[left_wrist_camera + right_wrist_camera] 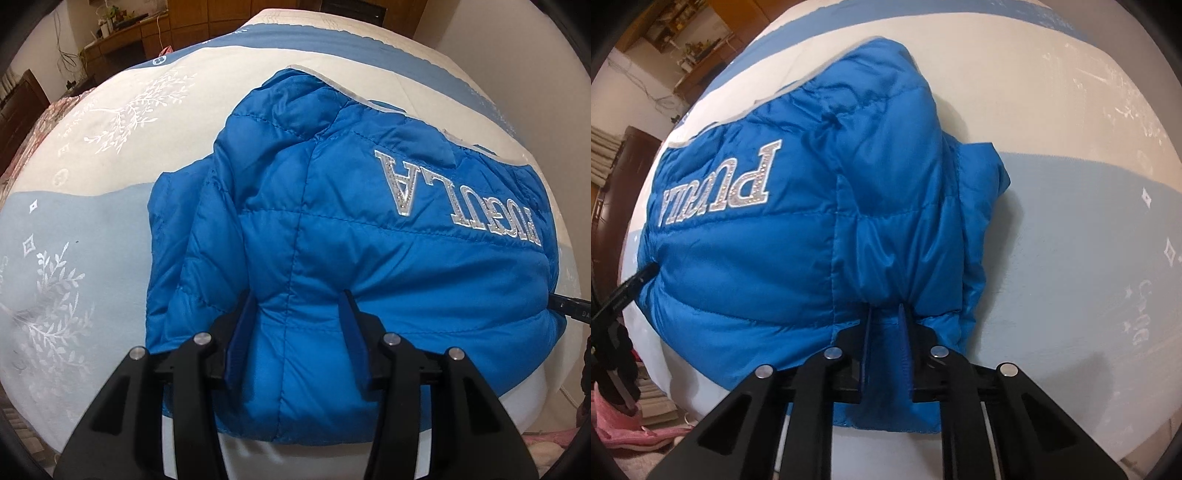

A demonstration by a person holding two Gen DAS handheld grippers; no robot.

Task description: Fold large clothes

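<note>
A bright blue puffer jacket (369,240) with silver letters lies folded on a bed (92,221), close to its near edge. My left gripper (297,295) points down at the jacket's near hem, and a thick bunch of the padded fabric is pinched between its blue pads. In the right wrist view the same jacket (775,258) fills the middle, and my right gripper (885,308) is shut narrowly on a gathered fold at the hem. Each gripper's black tip shows at the other view's edge: the right gripper (569,306) and the left gripper (628,288).
The bed cover (1071,221) is cream and pale blue with white leaf prints. Wooden furniture (122,40) stands behind the bed. A pink cloth (620,424) lies on the floor below the near edge, and a floral fabric (33,125) lies at the far left.
</note>
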